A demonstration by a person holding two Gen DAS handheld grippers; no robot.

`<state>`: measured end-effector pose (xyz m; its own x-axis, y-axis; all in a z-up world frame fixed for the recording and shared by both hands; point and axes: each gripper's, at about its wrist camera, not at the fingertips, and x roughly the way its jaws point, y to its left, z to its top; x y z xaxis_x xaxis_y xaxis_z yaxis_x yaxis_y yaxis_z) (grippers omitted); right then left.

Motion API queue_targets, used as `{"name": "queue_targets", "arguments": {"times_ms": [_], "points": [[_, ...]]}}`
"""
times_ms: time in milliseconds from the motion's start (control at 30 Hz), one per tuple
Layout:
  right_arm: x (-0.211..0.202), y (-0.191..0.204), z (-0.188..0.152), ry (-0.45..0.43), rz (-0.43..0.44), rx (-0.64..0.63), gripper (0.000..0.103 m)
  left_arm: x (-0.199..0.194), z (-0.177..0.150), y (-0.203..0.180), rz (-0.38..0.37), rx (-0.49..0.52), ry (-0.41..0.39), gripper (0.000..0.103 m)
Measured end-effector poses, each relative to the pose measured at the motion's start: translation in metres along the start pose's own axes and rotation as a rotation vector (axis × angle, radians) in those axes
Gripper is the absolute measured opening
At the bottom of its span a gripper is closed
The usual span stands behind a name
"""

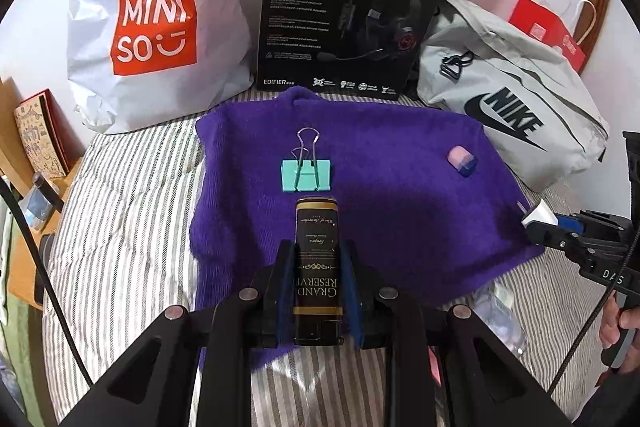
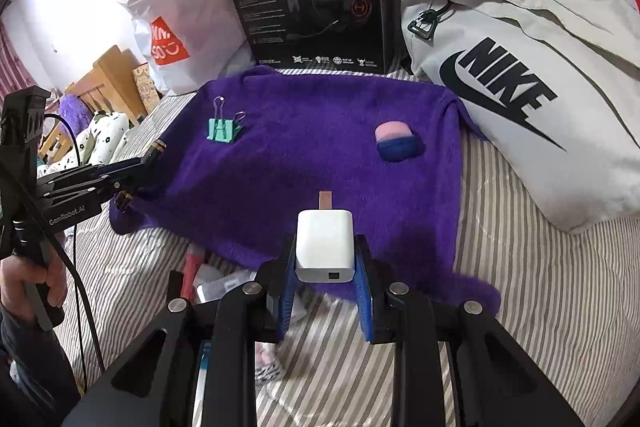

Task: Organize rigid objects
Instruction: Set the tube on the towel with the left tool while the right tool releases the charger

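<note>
The left tool (image 1: pixel 316 267) is clamped on a dark, gold-trimmed rectangular lighter (image 1: pixel 316 259) printed "Grand Reserve", its blue pads pressed to both long sides, the lighter's far end reaching out over the fuzzy purple cloth (image 1: pixel 400 211). The right tool (image 2: pixel 325 259) is closed on a white plastic charger block (image 2: pixel 325 243) with metal prongs pointing ahead, held above the near edge of the cloth.

The cloth lies spread on a grey-and-white striped bed cover (image 2: pixel 520 287). On it rest a mint-green binder clip with wire handles (image 1: pixel 306 169), just beyond the lighter's tip, and a small pink-and-blue eraser-like block (image 2: pixel 398 141) toward the right side, well apart from the clip. The middle of the cloth between them is bare.

Along the far edge stand a white plastic shopping bag with an orange logo (image 1: pixel 156 27), a black cardboard headset box (image 1: pixel 352 7) touching the cloth's back edge, and a grey fabric bag with a black logo (image 2: pixel 520 75) crowding the right edge. To the left, the bed cover runs bare to a wooden bedside ledge (image 1: pixel 24 187). A hand (image 2: pixel 24 283) grips the left tool's handle.
</note>
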<state>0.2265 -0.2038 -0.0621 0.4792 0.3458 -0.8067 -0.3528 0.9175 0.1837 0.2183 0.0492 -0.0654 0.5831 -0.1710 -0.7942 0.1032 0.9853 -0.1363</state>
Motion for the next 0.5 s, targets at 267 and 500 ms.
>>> {"name": "queue_targets", "arguments": {"times_ms": [267, 500], "points": [[0.019, -0.013, 0.025, 0.010, -0.013, -0.011, 0.026, 0.027, 0.013, 0.012, 0.018, -0.029, 0.030, 0.023], [0.044, -0.024, 0.037, 0.050, -0.041, -0.028, 0.026, 0.045, 0.019, 0.019, 0.059, -0.032, 0.063, 0.023]]}}
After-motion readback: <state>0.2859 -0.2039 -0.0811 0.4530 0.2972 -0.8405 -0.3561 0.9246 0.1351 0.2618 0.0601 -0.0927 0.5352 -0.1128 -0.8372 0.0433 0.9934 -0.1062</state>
